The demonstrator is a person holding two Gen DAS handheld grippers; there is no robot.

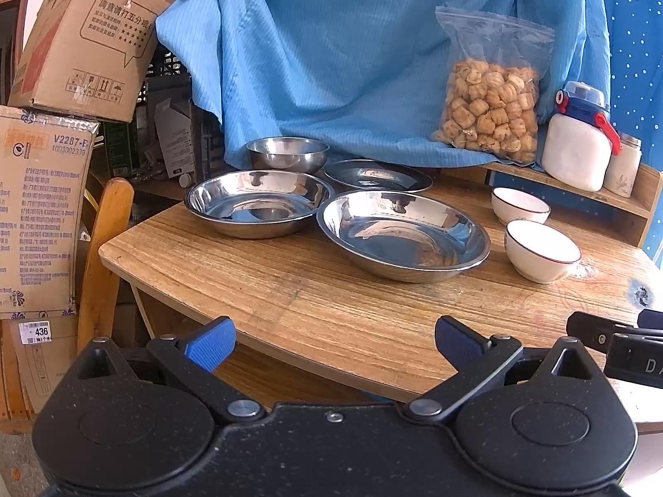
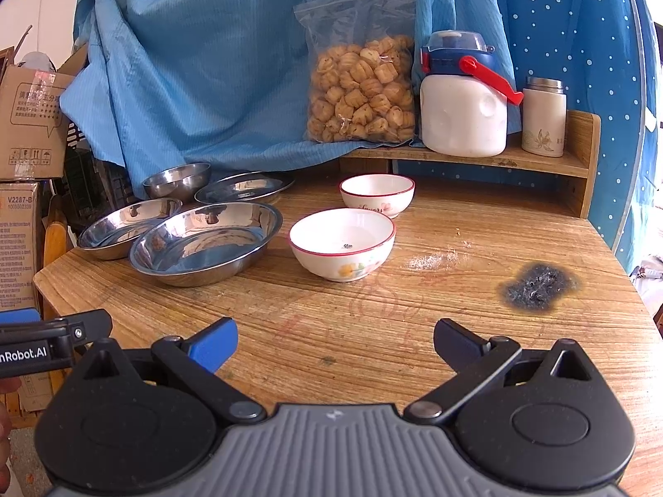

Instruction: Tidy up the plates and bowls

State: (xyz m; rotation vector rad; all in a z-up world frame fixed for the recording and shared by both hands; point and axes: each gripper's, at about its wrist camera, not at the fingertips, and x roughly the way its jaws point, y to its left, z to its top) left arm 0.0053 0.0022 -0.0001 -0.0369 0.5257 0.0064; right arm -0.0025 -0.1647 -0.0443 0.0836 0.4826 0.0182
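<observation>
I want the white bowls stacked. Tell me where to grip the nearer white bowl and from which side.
Pinch the near rim of the nearer white bowl with the right gripper, one finger inside and one outside, coming from the table's front edge. It stands upright and empty, its rim exposed, with bare wood in front.

- Right hand-held gripper (image 2: 335, 346) hovers over the near edge of the wooden tabletop (image 2: 414, 323), blue-padded jaws spread wide, nothing between them.
- Near white bowl (image 2: 342, 243), red rim, flower print, sits centre; far white bowl (image 2: 377, 195) stands just behind it, apart.
- To the left, a big steel plate (image 2: 206, 242) touches a second steel plate (image 2: 127, 227); behind them a flat steel plate (image 2: 244, 187) and a small steel bowl (image 2: 177, 181).
- Dark burn mark (image 2: 536, 285) on the wood at right.
- On the shelf (image 2: 476, 159): snack bag (image 2: 361, 91), white jug (image 2: 464, 99), small canister (image 2: 543, 116).
- Left hand-held gripper (image 2: 54, 337) edges in at far left.
</observation>
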